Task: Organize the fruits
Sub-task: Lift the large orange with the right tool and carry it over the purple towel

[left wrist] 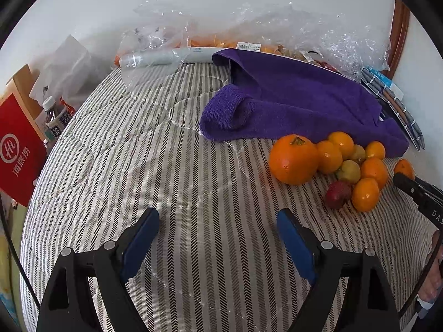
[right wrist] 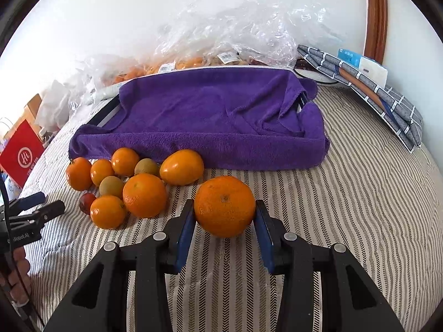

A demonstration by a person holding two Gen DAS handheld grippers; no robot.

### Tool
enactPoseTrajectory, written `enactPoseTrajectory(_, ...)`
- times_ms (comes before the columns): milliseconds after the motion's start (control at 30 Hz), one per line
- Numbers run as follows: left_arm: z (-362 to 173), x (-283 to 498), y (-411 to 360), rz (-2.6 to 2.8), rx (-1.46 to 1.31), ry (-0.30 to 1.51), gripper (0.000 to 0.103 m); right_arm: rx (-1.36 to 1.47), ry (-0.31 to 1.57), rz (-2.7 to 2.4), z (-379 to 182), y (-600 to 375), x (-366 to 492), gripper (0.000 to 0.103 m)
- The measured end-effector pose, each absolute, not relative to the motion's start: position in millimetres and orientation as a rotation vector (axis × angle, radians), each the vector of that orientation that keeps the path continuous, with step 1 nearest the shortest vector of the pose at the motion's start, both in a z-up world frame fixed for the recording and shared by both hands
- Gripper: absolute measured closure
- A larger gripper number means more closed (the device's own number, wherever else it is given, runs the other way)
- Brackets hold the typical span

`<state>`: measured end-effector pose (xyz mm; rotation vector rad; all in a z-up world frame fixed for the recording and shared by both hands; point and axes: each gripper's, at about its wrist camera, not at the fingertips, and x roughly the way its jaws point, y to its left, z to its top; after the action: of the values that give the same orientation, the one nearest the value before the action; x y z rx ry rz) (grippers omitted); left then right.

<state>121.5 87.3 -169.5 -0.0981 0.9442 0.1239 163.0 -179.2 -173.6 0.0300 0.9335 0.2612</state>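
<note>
Red box (left wrist: 16,149) — "Hi" logo

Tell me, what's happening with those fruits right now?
Right gripper shut on orange. Left gripper open, empty. Fruit pile beside purple towel; nothing in the way.

Large orange (right wrist: 224,206) apart on striped cloth, smaller oranges, greenish fruits and a red one clustered (right wrist: 124,182) beside purple towel
</note>
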Motion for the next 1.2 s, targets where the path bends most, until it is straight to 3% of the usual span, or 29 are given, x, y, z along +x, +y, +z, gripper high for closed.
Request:
enactPoseTrajectory(900,-167,142,73,0.01,-0.158,0.945,0.018,0.13,0.908,0.33,-170,-190,160,0.061)
enactPoseTrajectory(1200,-167,162,68,0.005,-0.223,0.909,0.03,0.178,0.899,0.358,-170,-197,160,0.061)
